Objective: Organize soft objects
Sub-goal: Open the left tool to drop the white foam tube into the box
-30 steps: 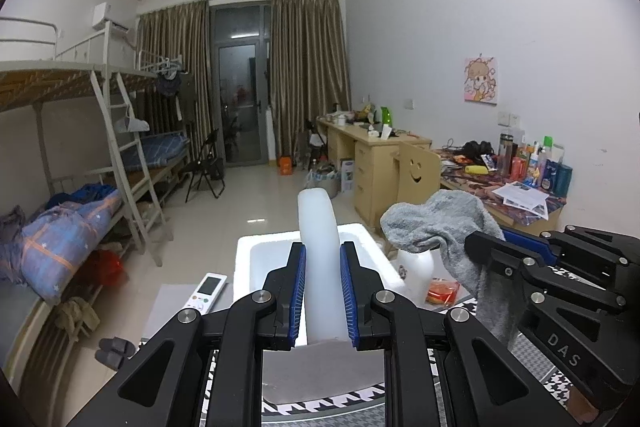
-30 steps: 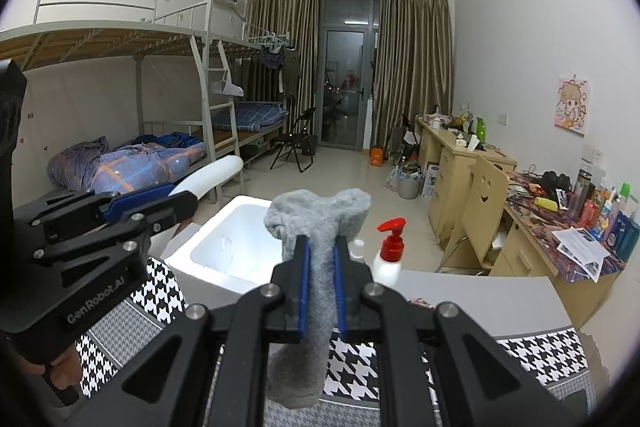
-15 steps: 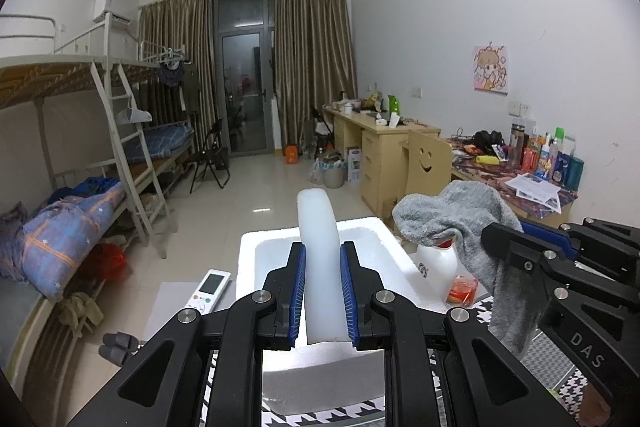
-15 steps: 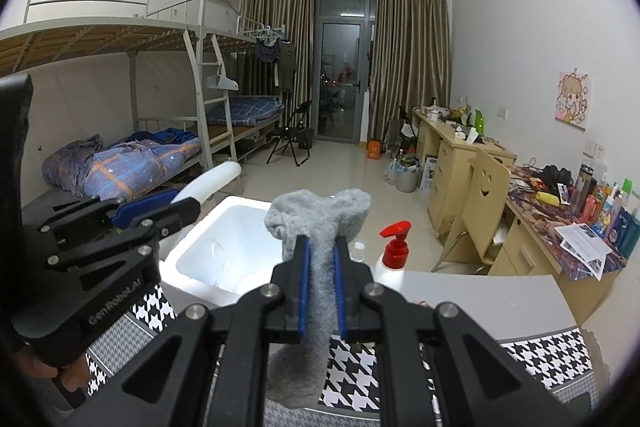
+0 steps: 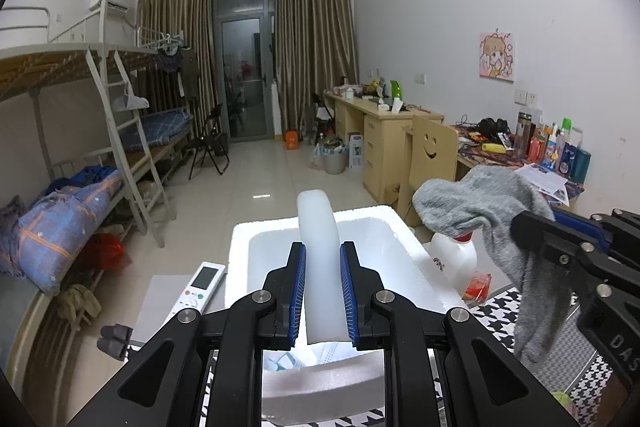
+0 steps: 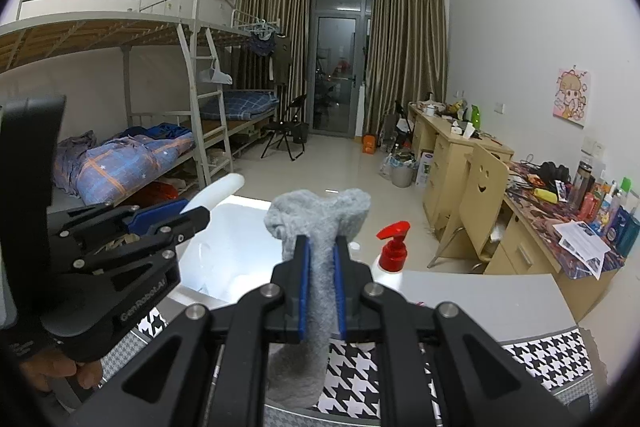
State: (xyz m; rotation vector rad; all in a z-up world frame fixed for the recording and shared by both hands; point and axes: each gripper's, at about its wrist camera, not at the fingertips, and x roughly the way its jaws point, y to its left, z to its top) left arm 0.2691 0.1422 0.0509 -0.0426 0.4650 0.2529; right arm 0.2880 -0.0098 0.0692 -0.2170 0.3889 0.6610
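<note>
Left gripper (image 5: 322, 289), clamped on white foam strip (image 5: 319, 247), hung directly above open foam box (image 5: 240, 259), strip's long axis pointing forward. Right gripper (image 6: 319, 287), pinching grey sock (image 6: 318, 223), stood beside box, farther off.

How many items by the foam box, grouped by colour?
White: 4 - foam strip, foam box, remote, pump bottle
Grey: 1 - sock
Red: 1 - small packet
Total: 6
</note>
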